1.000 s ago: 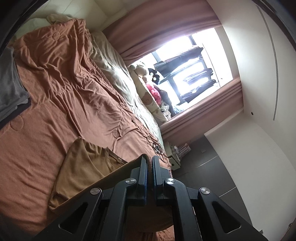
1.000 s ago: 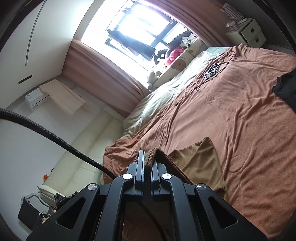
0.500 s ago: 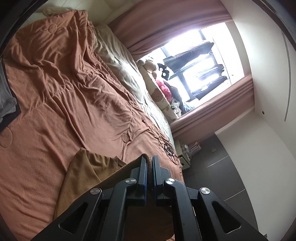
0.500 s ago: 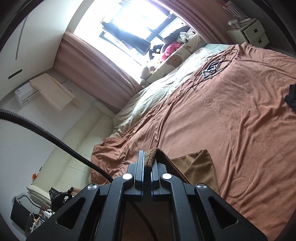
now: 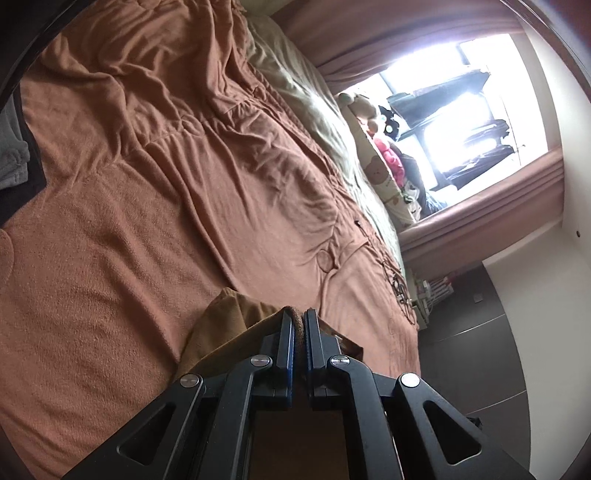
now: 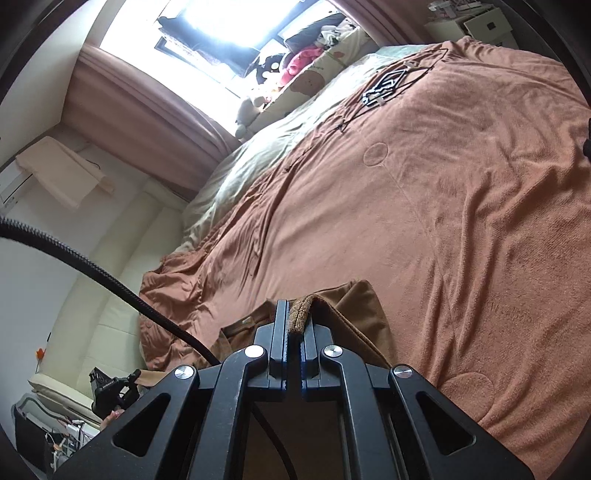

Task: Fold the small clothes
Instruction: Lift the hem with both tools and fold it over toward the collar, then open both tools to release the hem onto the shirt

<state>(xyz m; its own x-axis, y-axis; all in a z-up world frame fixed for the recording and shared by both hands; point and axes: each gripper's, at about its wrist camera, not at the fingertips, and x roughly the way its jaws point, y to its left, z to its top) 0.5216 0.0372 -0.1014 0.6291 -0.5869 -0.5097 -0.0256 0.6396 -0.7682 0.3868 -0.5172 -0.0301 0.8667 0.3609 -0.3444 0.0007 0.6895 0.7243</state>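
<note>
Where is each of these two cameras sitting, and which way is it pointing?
Left wrist view: rides on the left gripper, looking along its fingers across the rust bedspread toward the window; only the gripper shows, shut on the tan garment.
Right wrist view: rides on the right gripper, facing up the bed toward the window; the gripper, shut on the same garment, and a black cable show.
Shared: garment, bedspread, window, plush toys on the sill.

Bright window (image 5: 458, 122) (pink curtains (image 6: 147, 107)) behind bed (image 6: 443, 206)
</note>
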